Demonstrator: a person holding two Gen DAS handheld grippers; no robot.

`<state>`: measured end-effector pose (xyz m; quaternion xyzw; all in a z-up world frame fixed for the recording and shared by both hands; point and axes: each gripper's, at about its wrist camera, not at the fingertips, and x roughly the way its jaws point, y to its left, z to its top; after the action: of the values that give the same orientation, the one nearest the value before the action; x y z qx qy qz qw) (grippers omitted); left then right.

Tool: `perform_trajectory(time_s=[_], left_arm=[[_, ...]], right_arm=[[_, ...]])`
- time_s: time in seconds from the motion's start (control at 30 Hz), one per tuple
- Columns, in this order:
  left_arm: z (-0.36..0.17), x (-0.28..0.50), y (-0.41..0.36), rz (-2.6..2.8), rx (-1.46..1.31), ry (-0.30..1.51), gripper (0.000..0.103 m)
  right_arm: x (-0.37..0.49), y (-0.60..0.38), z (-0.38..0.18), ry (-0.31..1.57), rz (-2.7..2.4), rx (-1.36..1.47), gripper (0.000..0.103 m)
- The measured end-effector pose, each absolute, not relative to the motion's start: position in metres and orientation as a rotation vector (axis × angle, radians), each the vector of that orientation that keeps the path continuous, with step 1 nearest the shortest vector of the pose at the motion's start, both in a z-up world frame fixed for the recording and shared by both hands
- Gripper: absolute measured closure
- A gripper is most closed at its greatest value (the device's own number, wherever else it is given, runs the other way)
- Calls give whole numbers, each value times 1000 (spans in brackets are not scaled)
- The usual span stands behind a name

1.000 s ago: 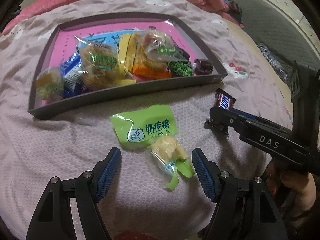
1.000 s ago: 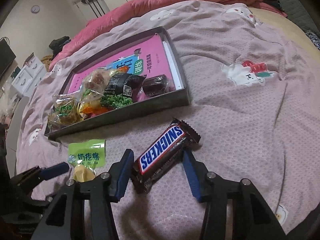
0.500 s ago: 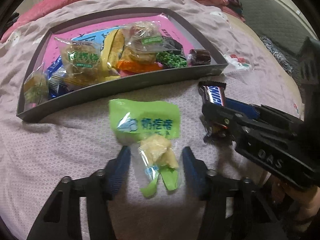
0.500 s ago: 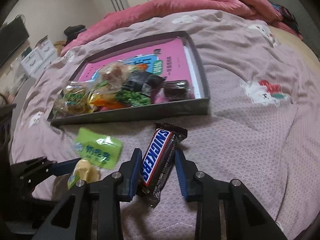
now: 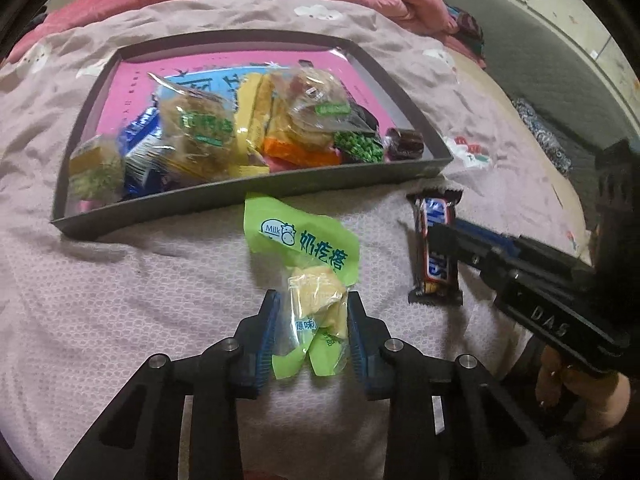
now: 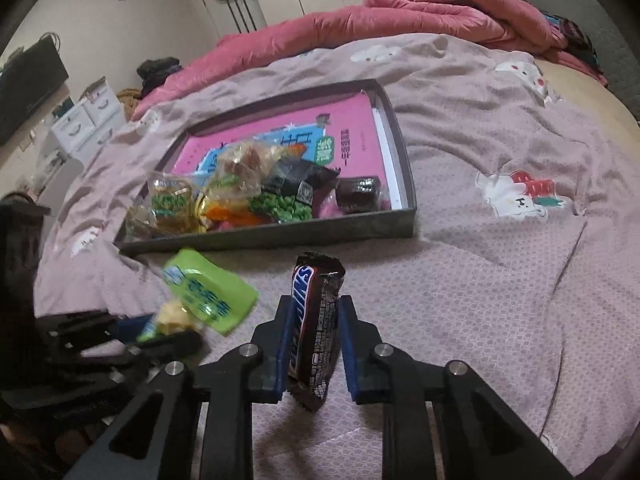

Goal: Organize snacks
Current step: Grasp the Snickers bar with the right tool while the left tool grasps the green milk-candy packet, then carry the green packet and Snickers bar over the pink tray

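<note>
My left gripper (image 5: 314, 312) is shut on a green milk-snack packet (image 5: 310, 252) and holds it just above the bedspread; the packet also shows in the right wrist view (image 6: 208, 292). My right gripper (image 6: 314, 320) is shut on a Snickers bar (image 6: 316, 320), held upright; the bar also shows in the left wrist view (image 5: 434, 240). A dark grey tray (image 5: 240, 200) lies ahead of both grippers with several snack packets (image 5: 248, 128) piled at its near side on a pink book (image 6: 352, 136).
The tray (image 6: 280, 236) rests on a mauve bedspread (image 6: 500, 280) with cartoon prints. A pink quilt (image 6: 400, 12) is bunched at the far side. White drawers (image 6: 88, 120) stand at the far left.
Both grippers closed on their snacks: the left on the green packet, the right on the Snickers bar. Both snacks are now lifted and tilted up, closer to the tray.
</note>
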<state>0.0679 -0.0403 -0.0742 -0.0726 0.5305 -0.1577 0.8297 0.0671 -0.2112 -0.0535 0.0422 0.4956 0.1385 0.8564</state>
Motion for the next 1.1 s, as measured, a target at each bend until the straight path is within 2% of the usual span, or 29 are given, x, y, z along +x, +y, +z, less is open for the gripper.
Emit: perform_trajectory(time_s=[0.2, 0.4, 0.43, 0.47, 0.57, 0.87, 1.1], left_arm=[[-59, 66, -35, -330, -161, 1078, 70], [-48, 63, -35, -330, -144, 1034, 70], [-46, 63, -35, -329, -141, 1028, 70], [-44, 63, -35, -330, -141, 1022, 70], [-39, 63, -34, -330, -146, 1005, 70], [-19, 69, -23, -302, -176, 939, 70], [-11, 85, -9, -258, -212, 907, 70]], right_arm=[[70, -206, -64, 1079, 288, 83, 78], [70, -188, -77, 1118, 286, 1, 67], [70, -187, -77, 1114, 289, -7, 68], [69, -186, -77, 1108, 291, -14, 77], [66, -188, -72, 1085, 324, 7, 85], [66, -202, -30, 920, 356, 113, 86], [90, -215, -19, 876, 312, 167, 86]])
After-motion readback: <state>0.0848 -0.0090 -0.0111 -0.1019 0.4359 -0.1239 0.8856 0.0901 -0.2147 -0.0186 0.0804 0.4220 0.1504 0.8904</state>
